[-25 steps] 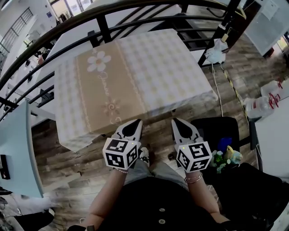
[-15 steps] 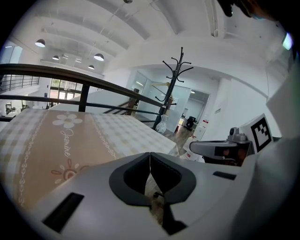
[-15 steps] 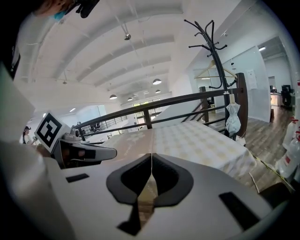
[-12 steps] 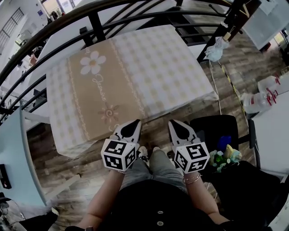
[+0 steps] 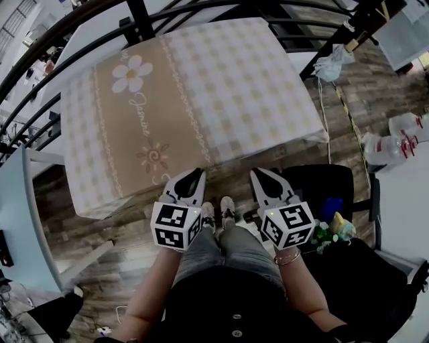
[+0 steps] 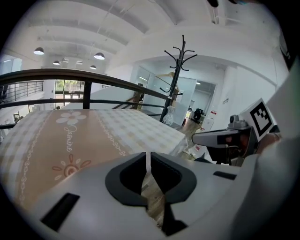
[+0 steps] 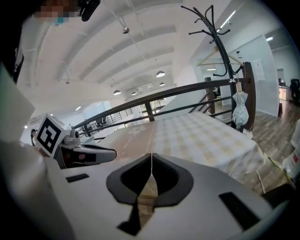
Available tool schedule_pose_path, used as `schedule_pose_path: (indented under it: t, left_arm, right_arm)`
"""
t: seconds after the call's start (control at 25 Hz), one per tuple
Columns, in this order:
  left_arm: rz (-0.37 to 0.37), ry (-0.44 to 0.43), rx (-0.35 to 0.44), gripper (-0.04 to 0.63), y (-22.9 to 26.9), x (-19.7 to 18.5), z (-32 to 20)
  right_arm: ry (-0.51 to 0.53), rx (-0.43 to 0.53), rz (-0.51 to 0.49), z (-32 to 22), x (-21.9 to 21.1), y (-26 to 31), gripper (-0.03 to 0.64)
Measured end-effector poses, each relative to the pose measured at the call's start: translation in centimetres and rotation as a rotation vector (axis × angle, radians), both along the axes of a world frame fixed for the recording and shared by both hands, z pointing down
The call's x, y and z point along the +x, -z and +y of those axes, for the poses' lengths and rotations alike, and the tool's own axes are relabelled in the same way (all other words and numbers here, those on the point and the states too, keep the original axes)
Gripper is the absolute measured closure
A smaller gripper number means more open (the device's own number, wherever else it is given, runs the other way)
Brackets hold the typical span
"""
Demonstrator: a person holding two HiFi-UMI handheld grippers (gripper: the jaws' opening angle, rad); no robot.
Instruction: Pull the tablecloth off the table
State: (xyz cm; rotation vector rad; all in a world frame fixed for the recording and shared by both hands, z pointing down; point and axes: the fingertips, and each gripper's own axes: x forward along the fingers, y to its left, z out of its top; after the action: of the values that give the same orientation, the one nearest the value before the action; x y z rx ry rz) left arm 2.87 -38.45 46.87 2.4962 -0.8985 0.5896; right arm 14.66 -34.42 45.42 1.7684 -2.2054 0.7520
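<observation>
– So, what is seen to take up the most room?
– A wooden plank floor (image 5: 87, 228) is spread beneath everything, and a black curved railing (image 5: 137, 20) is run along the far side of the table.
– And where is the tablecloth found?
– The tablecloth (image 5: 221, 87) is laid flat over the table, whose top is wholly covered. A tan band with a daisy and script is bordered by pale checks, and the near edge is draped down on the side where the grippers are held.
– What is set beside it?
– A black chair (image 5: 322, 191) is placed near the cloth's near right corner, and a coat stand (image 6: 176, 70) is seen past the far right corner.
– How are the grippers held?
– The left gripper (image 5: 196, 174) is pointed at the hanging near edge below the tan band. Its jaws are pressed together, with nothing caught between them. The right gripper (image 5: 257, 173) is held beside it, a little apart, and is shut on nothing as well. Whether the cloth is touched by either tip cannot be told.
– Anything smaller?
– A pair of shoes (image 5: 218, 213) is seen on the floor between the two grippers
</observation>
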Motion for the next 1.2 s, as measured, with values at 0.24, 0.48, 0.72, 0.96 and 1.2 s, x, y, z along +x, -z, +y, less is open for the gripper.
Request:
schedule_pose_path:
  t: [0.24,0.48,0.72,0.96,1.2]
  left_arm:
    - [-0.113,-0.047,0.019,0.44,-2.0,1.0,0.0]
    - [-0.294,-0.166,0.119,0.385,-4.5,1.6,-0.5]
    - [-0.444,-0.241,0.179,0.385,-7.3,2.1,-1.4]
    - [-0.611,-0.351,0.255,0.364,-9.7,2.4,-1.3]
    - [-0.671,-0.333,0.286,0.374,-10.7,2.7,-2.1]
  right_arm:
    - [-0.047,-0.092,-0.053,-0.5,1.9,-2.8,0.584]
    - [-0.072,-0.137,-0.149,-1.8,3.2,-5.5,0.447]
    - [-0.157,-0.166,-0.248,-3.5,5.5,-8.6,0.378]
    - [-0.277,-0.214,-0.43,-4.3,7.2,-11.3,0.356]
    - [-0.375,-0.228,-0.578,-5.6,7.9,-12.8,0.353]
